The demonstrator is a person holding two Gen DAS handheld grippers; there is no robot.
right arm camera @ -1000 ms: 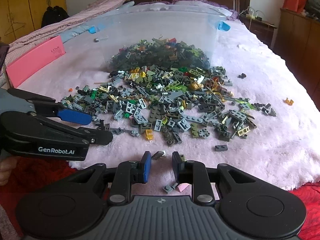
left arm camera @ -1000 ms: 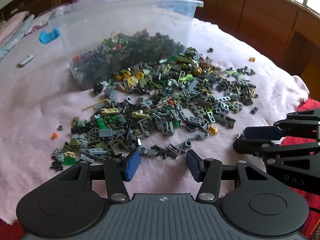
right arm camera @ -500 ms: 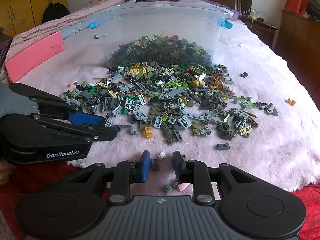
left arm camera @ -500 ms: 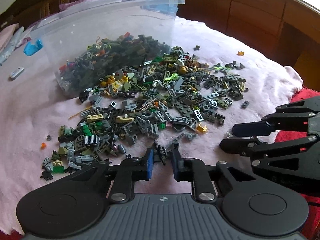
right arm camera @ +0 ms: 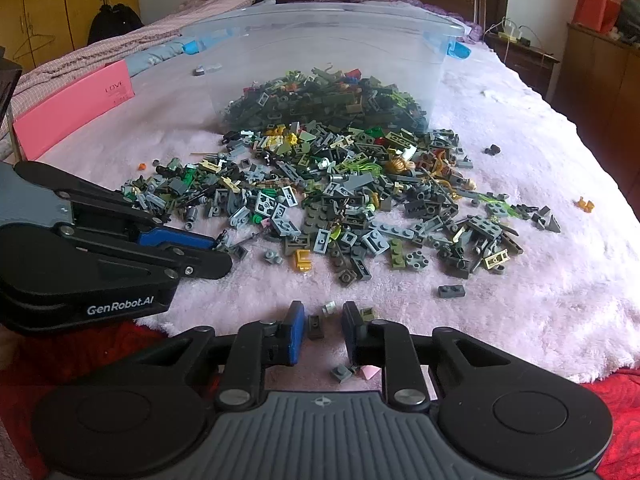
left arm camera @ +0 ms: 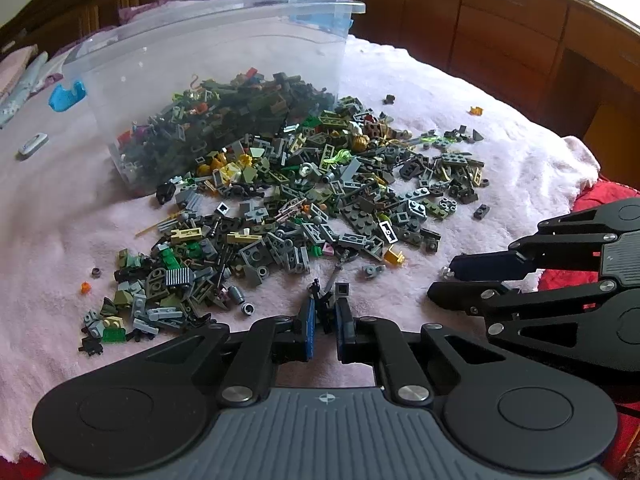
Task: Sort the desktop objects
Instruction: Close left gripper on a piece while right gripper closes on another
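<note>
A: Starting at our left, what do we have?
B: A flat pink box [right arm camera: 76, 110] at the edge of the fluffy pale pink blanket [right arm camera: 540, 300], then our left gripper [left arm camera: 323, 314] at the near edge of the spilled heap of small grey, green and yellow building bricks [left arm camera: 312, 200]. Its blue pads are closed on a small black brick piece [left arm camera: 325, 307].
A: And the middle?
B: The clear plastic storage tub [right arm camera: 320, 52] lies tipped on its side, bricks pouring from its mouth towards us. The heap fills the blanket between us and the tub.
A: Anything loose near us?
B: A yellow clip-shaped brick [right arm camera: 303, 261] sits apart from the heap's near edge.
A: Our right gripper [right arm camera: 323, 326]?
B: Its jaws are closing around a small dark grey brick [right arm camera: 316, 326] lying on the blanket; the pads are not touching it. A few more loose bits lie just below its fingers. Farther right, a tiny orange piece [right arm camera: 585, 204] sits alone.
</note>
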